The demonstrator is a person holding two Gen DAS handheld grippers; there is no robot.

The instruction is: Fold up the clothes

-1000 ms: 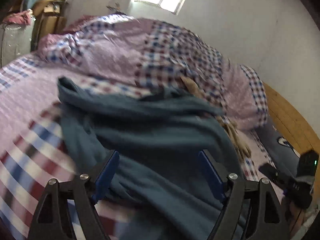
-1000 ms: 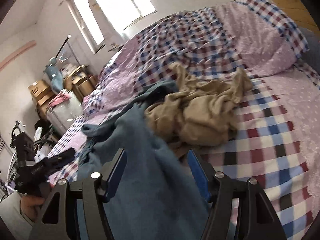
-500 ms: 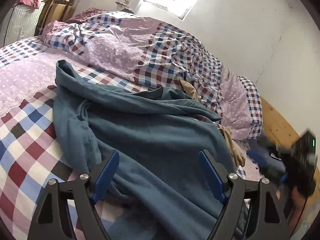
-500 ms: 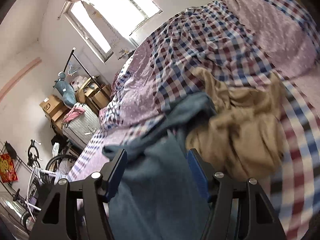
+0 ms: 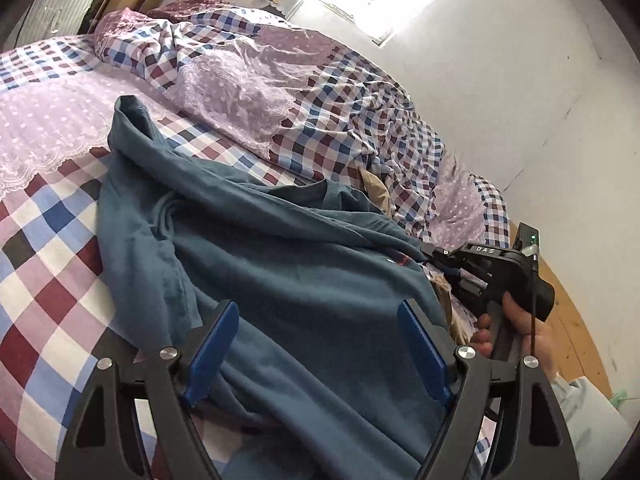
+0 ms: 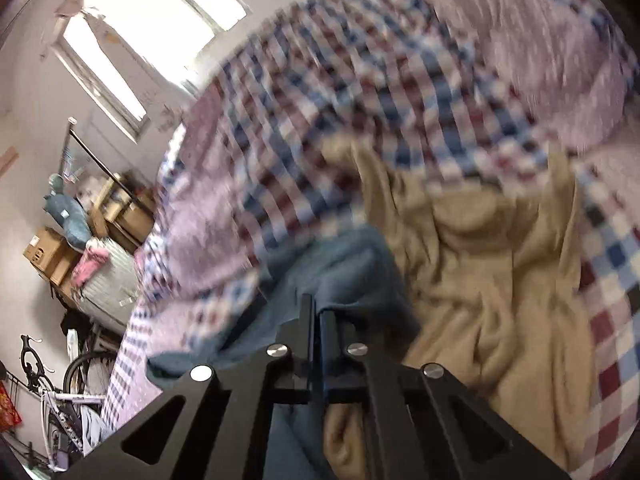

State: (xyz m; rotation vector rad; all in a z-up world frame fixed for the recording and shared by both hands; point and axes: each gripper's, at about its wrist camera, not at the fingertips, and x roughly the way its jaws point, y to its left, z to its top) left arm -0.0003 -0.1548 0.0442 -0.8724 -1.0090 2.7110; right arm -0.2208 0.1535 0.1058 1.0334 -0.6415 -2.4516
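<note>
At the far left of the left wrist view, the checked bedsheet (image 5: 48,264) runs in red, blue and white squares, with a lilac lace-edged panel above it. A teal shirt (image 5: 280,272) lies crumpled across this sheet, one corner reaching up toward the lace and its body spreading down toward the camera. The left gripper (image 5: 320,344) hangs low over the shirt with its blue pads spread wide; cloth lies beneath and between them, but neither pad presses on it. Behind the shirt a rumpled checked quilt (image 5: 328,120) is heaped along the white wall. To the right, a hand (image 5: 524,328) carries the right gripper (image 5: 430,254), whose tip meets the shirt's far edge near a small red mark. In the right wrist view, blurred by motion, cardboard boxes (image 6: 52,256) and a bicycle (image 6: 60,396) stand at the left, then the quilt, and the right gripper's fingers are clamped together on a fold of the teal shirt. A tan garment (image 6: 480,272) lies bunched just to the right, touching the shirt.
</note>
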